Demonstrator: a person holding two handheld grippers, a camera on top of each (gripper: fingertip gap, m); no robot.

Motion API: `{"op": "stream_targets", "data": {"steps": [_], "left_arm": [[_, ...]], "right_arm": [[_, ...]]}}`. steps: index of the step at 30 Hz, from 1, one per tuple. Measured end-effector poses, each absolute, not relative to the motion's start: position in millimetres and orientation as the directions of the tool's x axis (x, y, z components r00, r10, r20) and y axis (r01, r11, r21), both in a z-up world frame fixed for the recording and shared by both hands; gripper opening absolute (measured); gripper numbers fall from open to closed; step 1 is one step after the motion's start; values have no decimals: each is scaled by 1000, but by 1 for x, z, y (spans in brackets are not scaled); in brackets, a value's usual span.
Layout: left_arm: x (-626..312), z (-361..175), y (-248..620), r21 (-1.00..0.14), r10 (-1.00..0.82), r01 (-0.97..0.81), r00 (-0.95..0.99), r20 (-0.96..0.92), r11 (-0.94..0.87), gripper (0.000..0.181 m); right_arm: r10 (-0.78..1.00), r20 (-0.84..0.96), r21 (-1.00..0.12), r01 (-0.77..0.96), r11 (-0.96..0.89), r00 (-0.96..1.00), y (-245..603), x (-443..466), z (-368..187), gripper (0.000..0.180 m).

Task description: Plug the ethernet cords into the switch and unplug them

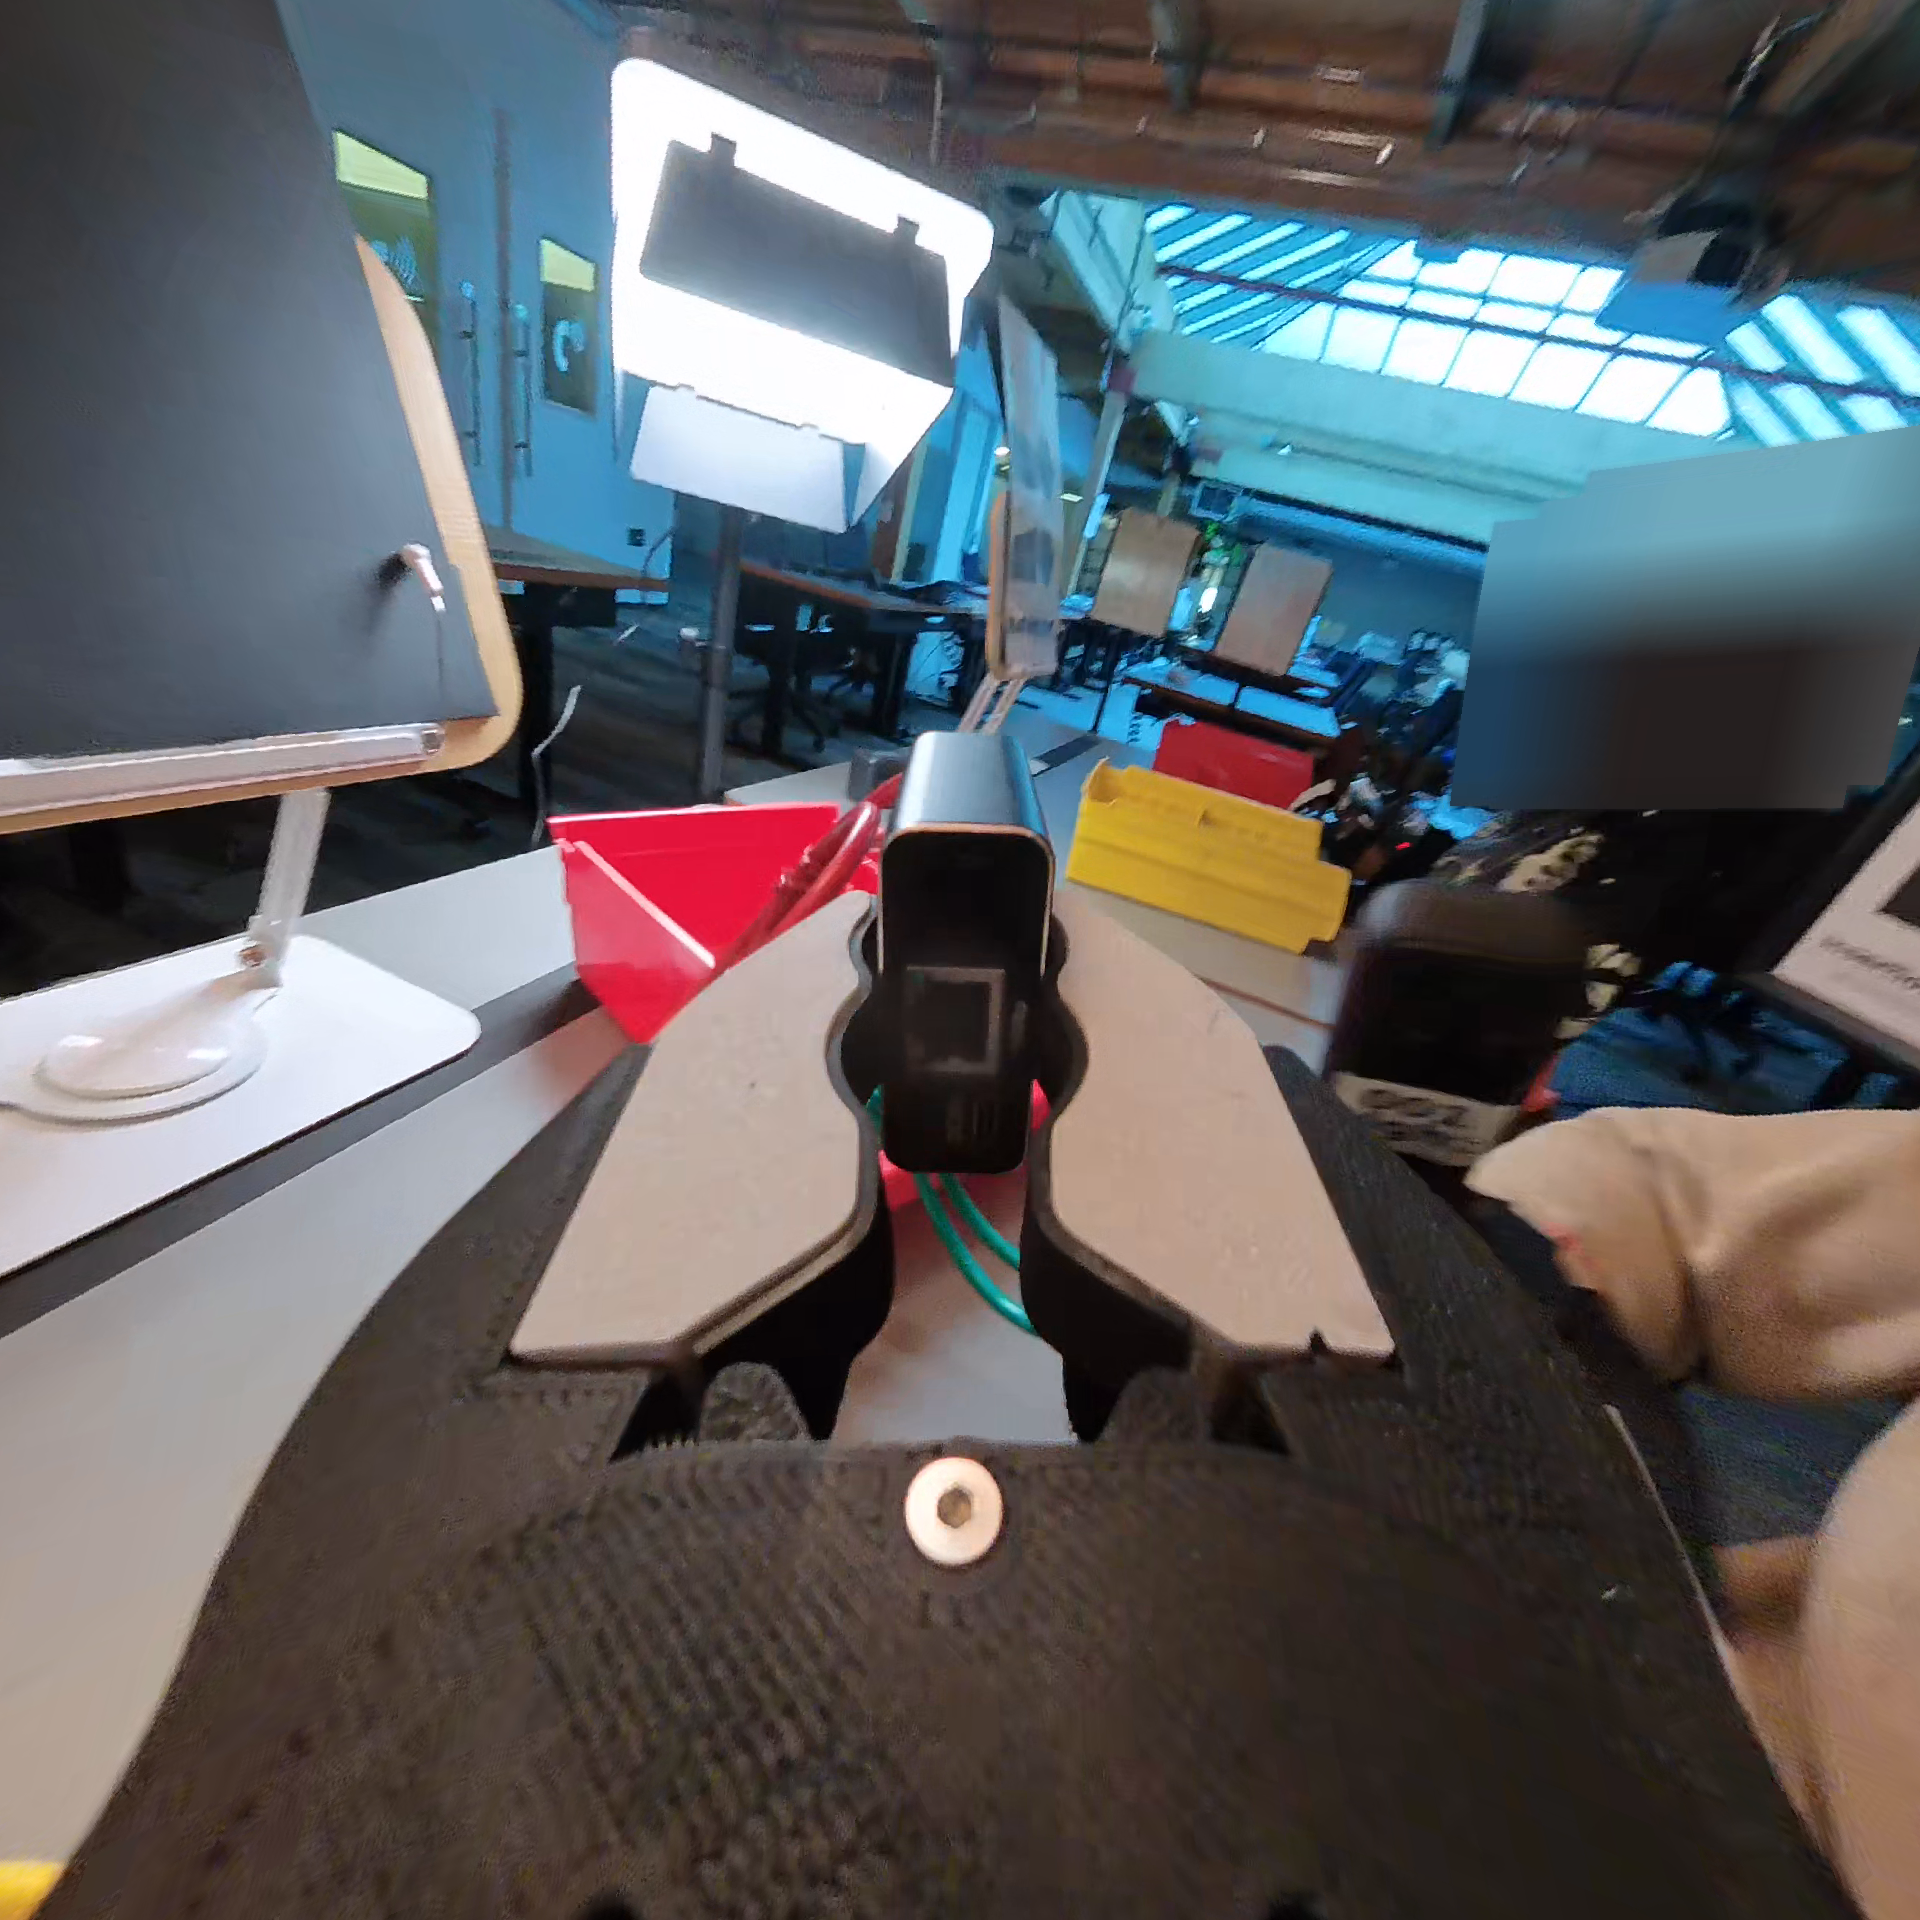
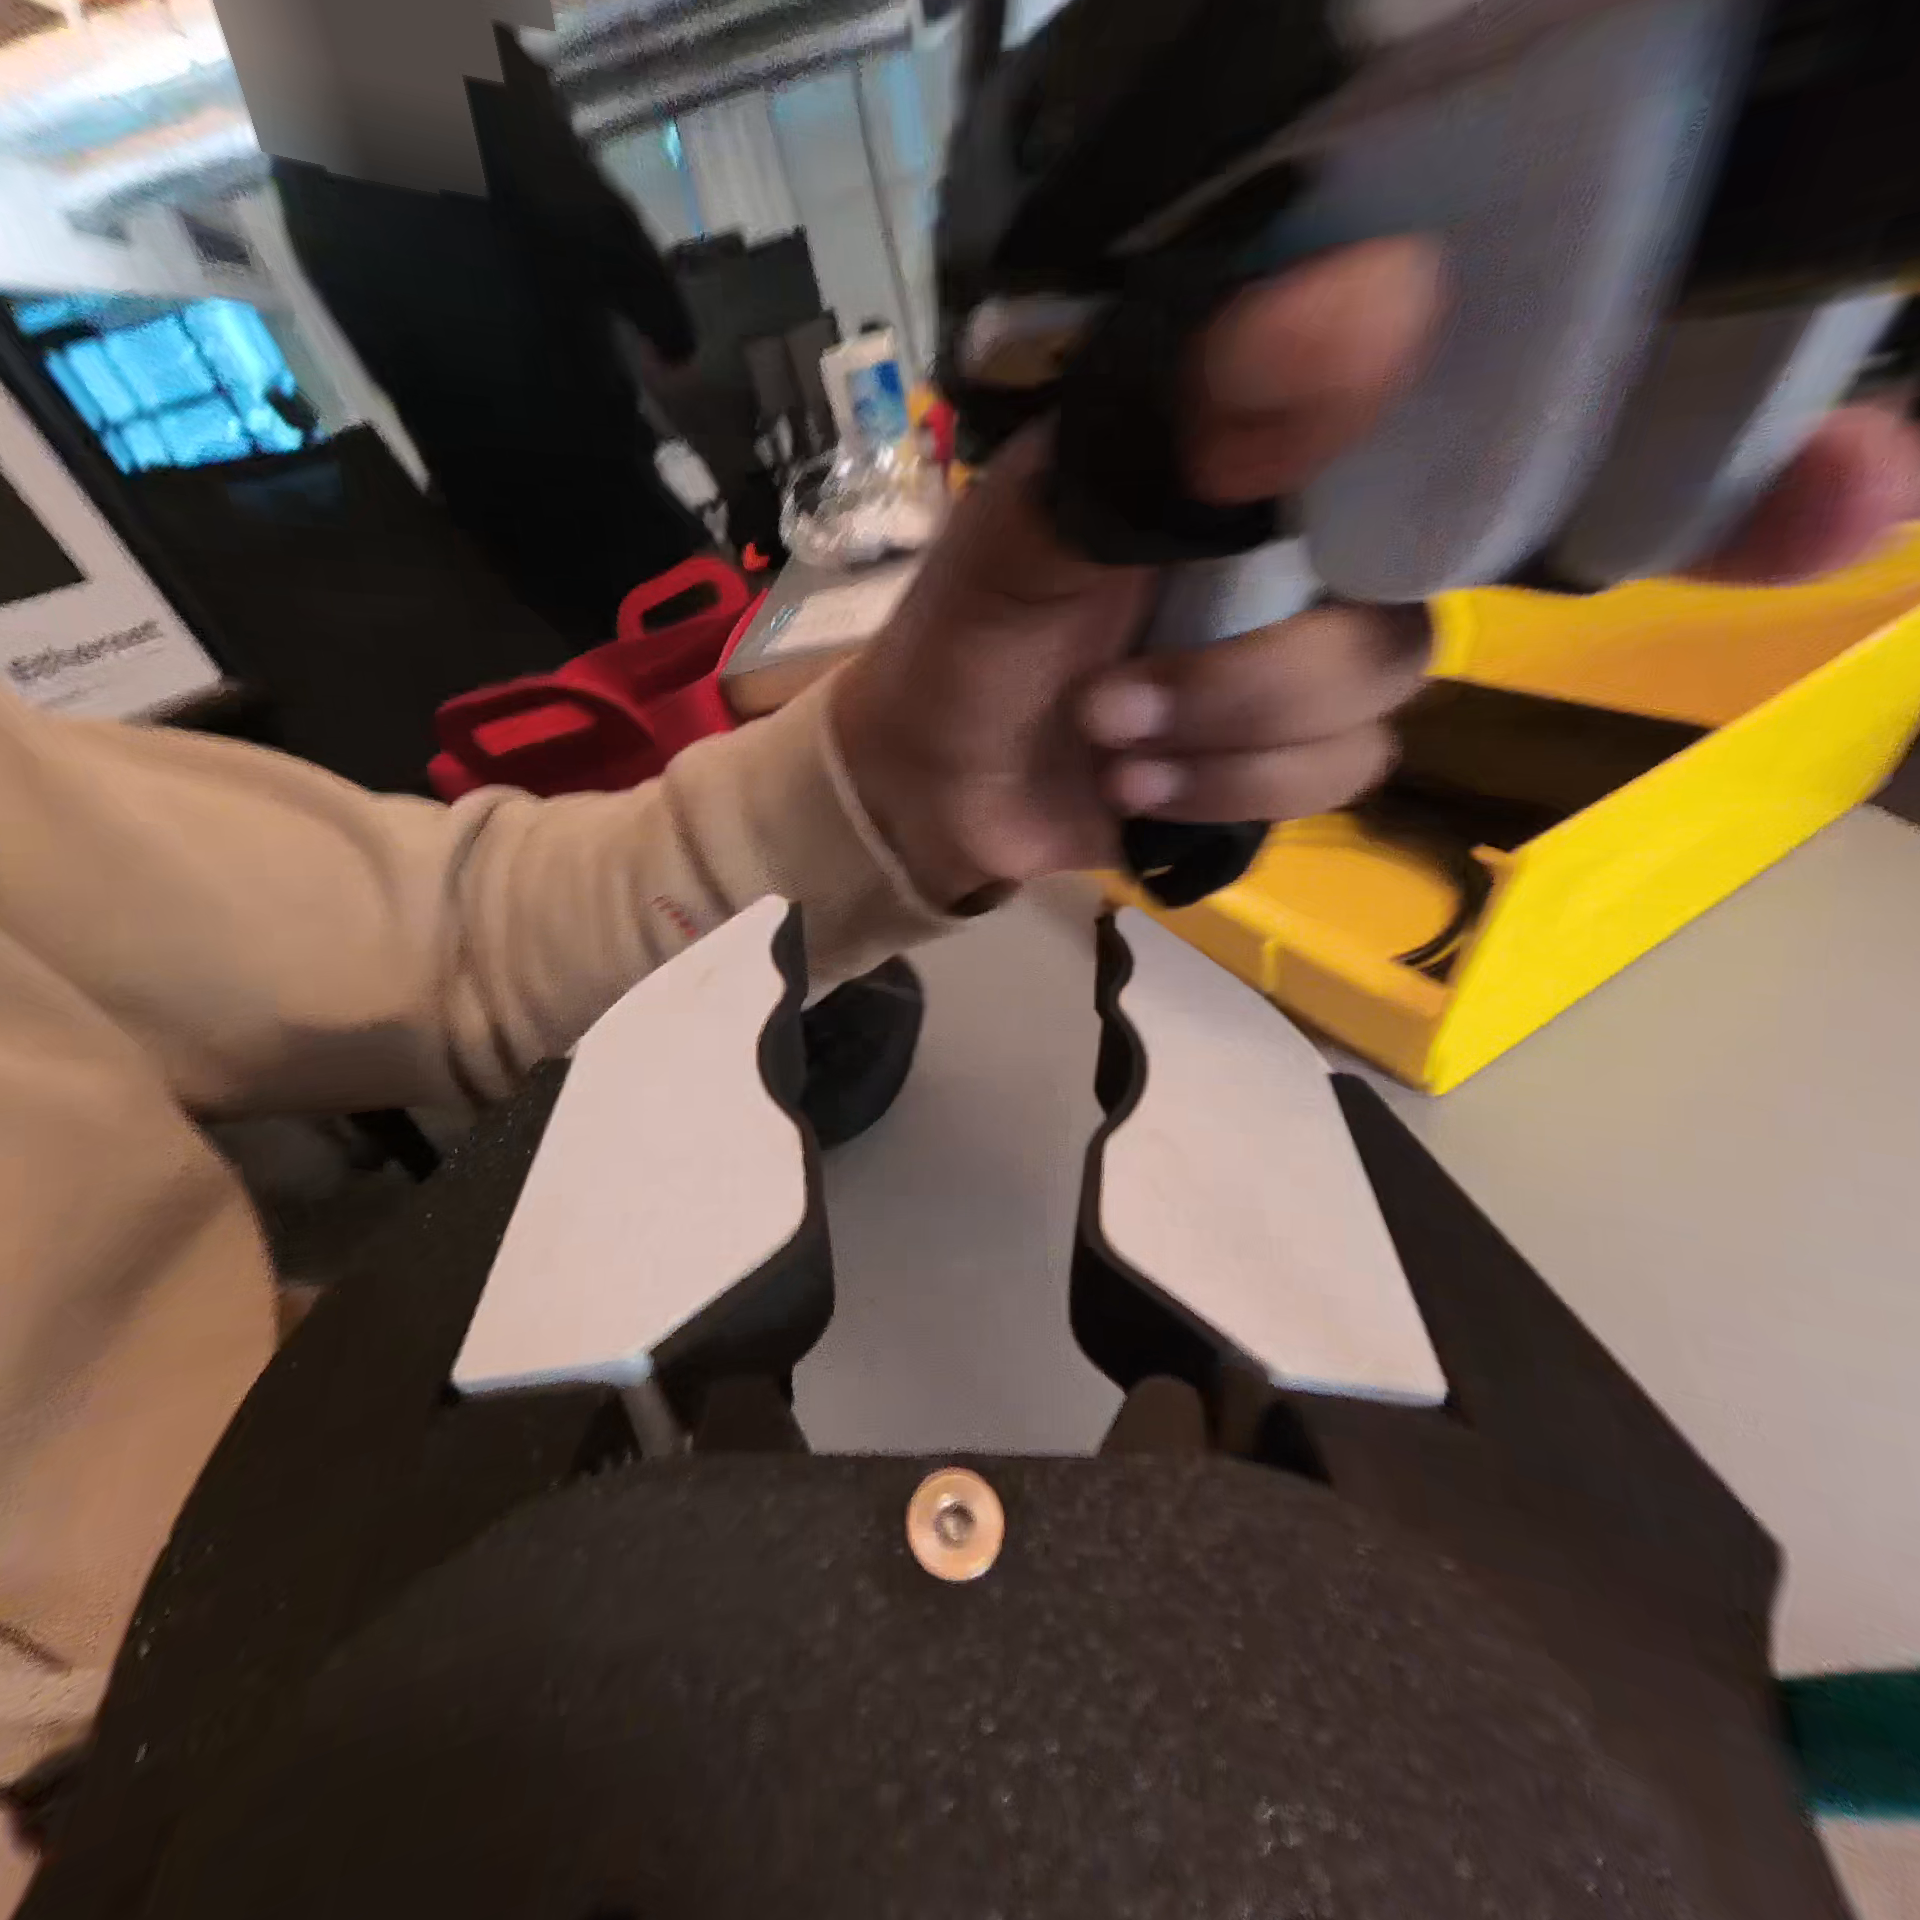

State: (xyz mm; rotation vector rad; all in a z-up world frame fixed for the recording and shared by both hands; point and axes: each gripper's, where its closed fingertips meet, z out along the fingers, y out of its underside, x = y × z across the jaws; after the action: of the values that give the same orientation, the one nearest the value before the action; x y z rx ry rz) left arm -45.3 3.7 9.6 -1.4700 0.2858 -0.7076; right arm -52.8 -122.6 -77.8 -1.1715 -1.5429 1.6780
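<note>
The left gripper (image 1: 961,1049) is clamped on the dark switch (image 1: 964,997), its port facing back between the fingers. The right gripper (image 2: 951,1049) gapes empty. Likely pre-plugging: next it must fetch a cord, perhaps from the yellow bin (image 2: 1621,831) ahead-right.

The left wrist view looked level and forward across the worktop (image 1: 436,935), close behind its fingers, with the yellow bin (image 1: 1205,868) ahead to the right. The right wrist view tilted downward, the same yellow bin (image 2: 1621,894) very near on its right; both views shared it.
</note>
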Motion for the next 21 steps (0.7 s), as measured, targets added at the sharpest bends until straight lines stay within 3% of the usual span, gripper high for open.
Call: {"op": "stream_targets", "data": {"steps": [9, 16, 21], "left_arm": [[-5, 20, -13, -945, -735, 318, 623, 268, -76, 26], [16, 4, -19, -897, -821, 360, 409, 399, -256, 26], [19, -6, -22, -907, -833, 298, 384, 399, -297, 26]], "right_arm": [[893, -287, -899, -225, -376, -348, -12, -12, 10, 57], [883, -179, -949, -160, -271, -435, -20, 1, 16, 28], [884, -142, -974, -97, -205, -445, -23, 2, 8, 25]]}}
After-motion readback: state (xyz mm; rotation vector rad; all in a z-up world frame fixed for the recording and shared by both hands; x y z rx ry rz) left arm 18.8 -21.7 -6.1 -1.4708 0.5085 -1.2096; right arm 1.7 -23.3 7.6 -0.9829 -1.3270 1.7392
